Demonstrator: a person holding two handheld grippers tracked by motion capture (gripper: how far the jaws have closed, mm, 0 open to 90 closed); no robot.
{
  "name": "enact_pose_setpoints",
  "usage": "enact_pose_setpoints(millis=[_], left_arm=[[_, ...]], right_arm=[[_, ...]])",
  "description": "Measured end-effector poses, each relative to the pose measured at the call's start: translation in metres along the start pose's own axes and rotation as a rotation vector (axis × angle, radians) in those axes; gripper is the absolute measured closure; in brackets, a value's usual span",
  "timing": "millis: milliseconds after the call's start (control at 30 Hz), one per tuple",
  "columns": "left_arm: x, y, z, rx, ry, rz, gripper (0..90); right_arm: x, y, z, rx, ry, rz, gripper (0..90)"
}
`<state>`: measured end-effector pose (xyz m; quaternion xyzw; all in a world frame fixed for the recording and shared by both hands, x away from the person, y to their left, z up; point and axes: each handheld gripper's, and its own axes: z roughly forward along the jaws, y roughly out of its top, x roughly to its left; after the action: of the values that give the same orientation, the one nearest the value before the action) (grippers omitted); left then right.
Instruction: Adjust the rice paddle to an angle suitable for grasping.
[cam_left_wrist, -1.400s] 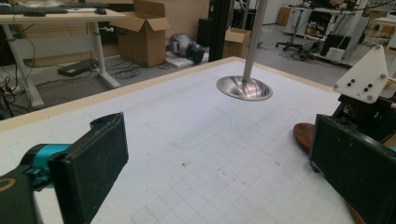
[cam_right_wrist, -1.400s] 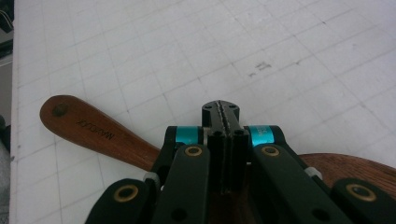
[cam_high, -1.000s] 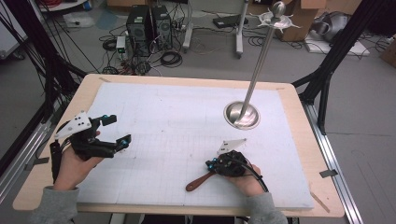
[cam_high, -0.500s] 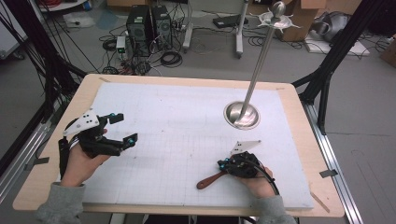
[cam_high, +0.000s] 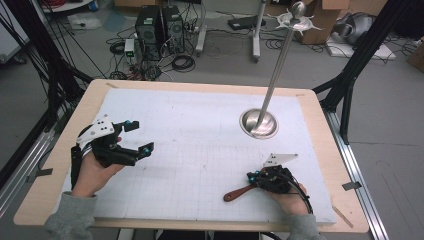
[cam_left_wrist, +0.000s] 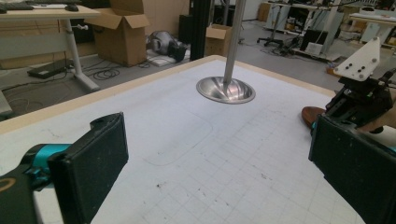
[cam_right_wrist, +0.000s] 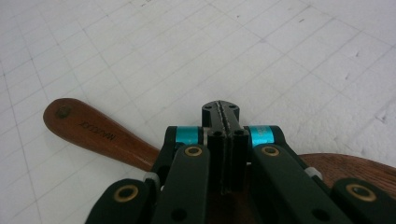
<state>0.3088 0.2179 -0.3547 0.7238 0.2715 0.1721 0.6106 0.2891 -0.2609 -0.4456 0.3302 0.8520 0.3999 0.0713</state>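
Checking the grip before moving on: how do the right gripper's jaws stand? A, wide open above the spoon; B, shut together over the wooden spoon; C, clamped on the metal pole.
B: the right gripper has its jaws pressed together, with the wooden spoon lying beneath them.

- Your right gripper (cam_high: 256, 176) sits low over the wooden spoon (cam_high: 238, 193) near the table's front edge.
- Your left gripper (cam_high: 141, 136) hovers with its jaws spread, well apart from the metal stand (cam_high: 258, 123).
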Motion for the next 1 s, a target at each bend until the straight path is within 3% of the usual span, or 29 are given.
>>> enact_pose_setpoints(millis=[133, 200, 233, 267, 300, 500, 1000], left_arm=[[0.000, -0.001, 0.003, 0.006, -0.002, 0.003, 5.1], [0.000, -0.001, 0.004, 0.009, -0.002, 0.001, 5.1], [0.000, -0.001, 0.004, 0.011, -0.001, 0.002, 5.1], [0.000, -0.001, 0.004, 0.011, -0.002, 0.002, 5.1], [0.001, -0.001, 0.005, 0.012, -0.002, 0.000, 5.1], [0.000, -0.001, 0.006, 0.007, -0.005, 0.001, 5.1], [-0.001, -0.001, 0.005, 0.015, -0.007, 0.002, 5.1]], right_arm=[[0.004, 0.003, -0.001, 0.010, -0.010, -0.033, 89.7], [0.011, 0.006, -0.009, -0.052, 0.030, -0.043, 89.8], [0.020, 0.008, -0.016, -0.063, 0.036, -0.086, 89.7], [0.020, 0.008, -0.016, -0.063, 0.036, -0.086, 89.7], [0.031, 0.008, -0.020, -0.053, 0.032, -0.132, 89.8], [0.042, -0.002, -0.022, 0.002, 0.048, -0.152, 89.8], [0.047, -0.007, -0.009, 0.070, 0.081, -0.178, 89.8]])
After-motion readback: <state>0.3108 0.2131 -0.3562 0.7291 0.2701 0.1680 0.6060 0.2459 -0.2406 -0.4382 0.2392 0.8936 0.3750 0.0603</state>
